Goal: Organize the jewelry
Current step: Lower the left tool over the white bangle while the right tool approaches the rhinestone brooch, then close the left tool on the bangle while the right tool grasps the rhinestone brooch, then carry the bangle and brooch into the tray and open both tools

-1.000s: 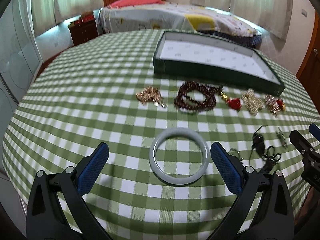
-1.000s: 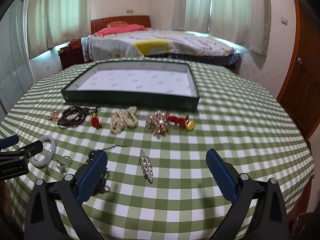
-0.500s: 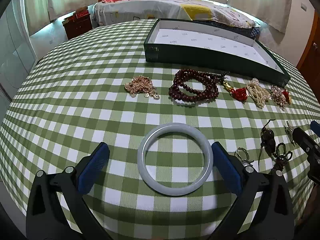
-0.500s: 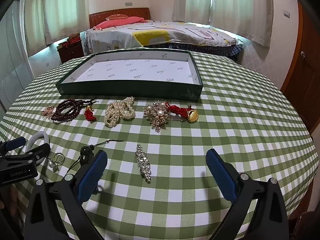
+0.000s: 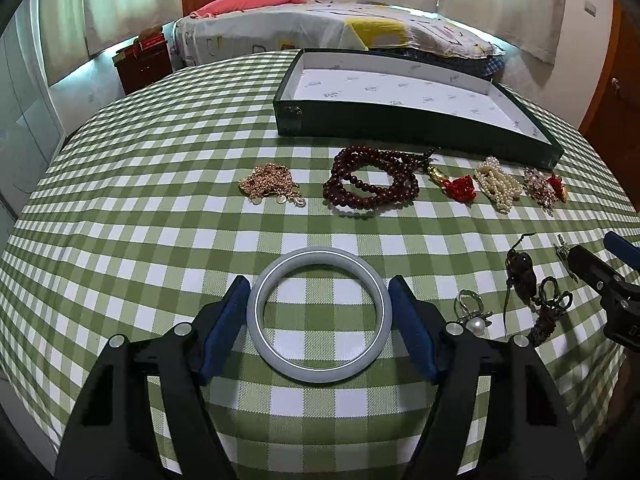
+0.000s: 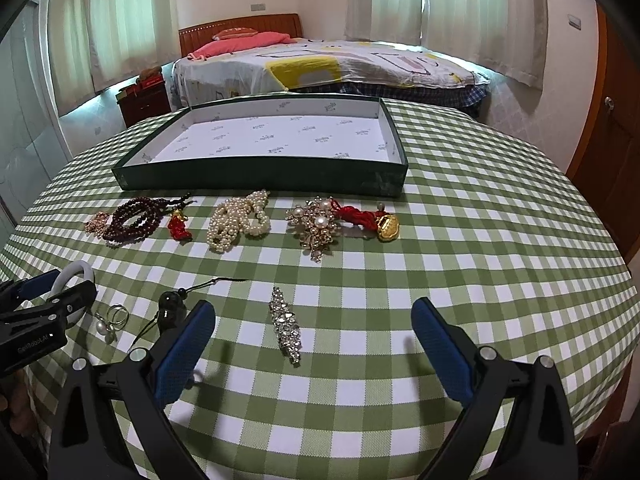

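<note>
A pale jade bangle lies flat on the green checked tablecloth. My left gripper is shut on it, a blue pad touching each side. The bangle also shows at the left edge of the right wrist view. My right gripper is open and empty above a rhinestone hair clip. A dark green tray with white lining stands empty at the back. In front of it lie a gold chain, dark red beads, pearls and a pearl brooch.
A pearl ring and a dark corded pendant lie right of the bangle. A red tassel with gold charm lies by the brooch. The round table's edge curves close on all sides. A bed and a wooden door stand beyond.
My left gripper moved forward and down around the bangle and closed its pads onto it. My right gripper stayed open and dropped slightly nearer the hair clip.
</note>
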A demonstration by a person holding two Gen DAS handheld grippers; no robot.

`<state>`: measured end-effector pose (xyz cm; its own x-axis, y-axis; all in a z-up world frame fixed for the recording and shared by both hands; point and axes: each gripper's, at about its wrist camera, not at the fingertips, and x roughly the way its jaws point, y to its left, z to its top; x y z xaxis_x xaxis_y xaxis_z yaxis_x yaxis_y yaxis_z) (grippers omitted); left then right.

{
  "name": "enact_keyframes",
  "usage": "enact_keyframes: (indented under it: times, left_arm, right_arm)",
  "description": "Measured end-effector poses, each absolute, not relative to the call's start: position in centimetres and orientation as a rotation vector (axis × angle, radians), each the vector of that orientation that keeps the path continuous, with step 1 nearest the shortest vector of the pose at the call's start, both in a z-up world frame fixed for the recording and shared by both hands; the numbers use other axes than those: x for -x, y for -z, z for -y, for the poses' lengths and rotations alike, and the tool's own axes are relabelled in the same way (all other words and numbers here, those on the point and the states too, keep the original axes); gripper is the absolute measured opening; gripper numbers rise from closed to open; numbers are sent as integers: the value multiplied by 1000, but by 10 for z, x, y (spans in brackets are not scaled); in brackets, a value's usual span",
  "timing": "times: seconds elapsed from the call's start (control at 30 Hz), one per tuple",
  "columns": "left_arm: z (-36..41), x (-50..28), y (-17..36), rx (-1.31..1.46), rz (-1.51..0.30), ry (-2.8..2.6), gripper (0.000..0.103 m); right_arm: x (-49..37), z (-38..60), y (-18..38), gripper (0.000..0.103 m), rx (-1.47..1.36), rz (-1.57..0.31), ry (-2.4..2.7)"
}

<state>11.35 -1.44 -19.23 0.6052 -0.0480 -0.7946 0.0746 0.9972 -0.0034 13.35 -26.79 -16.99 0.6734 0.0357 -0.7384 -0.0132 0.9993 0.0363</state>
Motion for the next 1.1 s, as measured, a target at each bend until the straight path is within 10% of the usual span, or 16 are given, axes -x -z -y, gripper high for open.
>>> enact_keyframes:
  times: [0.13, 0.27, 0.67, 1.1]
  left_arm:
    - [14, -113, 192, -29, -916, 69, 69]
    - [12, -114, 192, -22, -916, 66, 69]
    - [10, -113, 188, -19, -900, 57, 69]
    - [7, -109, 167, -12, -842, 59, 69]
  right_arm:
    - [-136, 266, 173, 52, -30, -850, -56]
    - [-138, 264, 178, 43, -36, -876, -79]
    - [-133, 263, 178, 15, -29, -878, -114]
    - [-129, 263, 158, 14, -29, -824, -124]
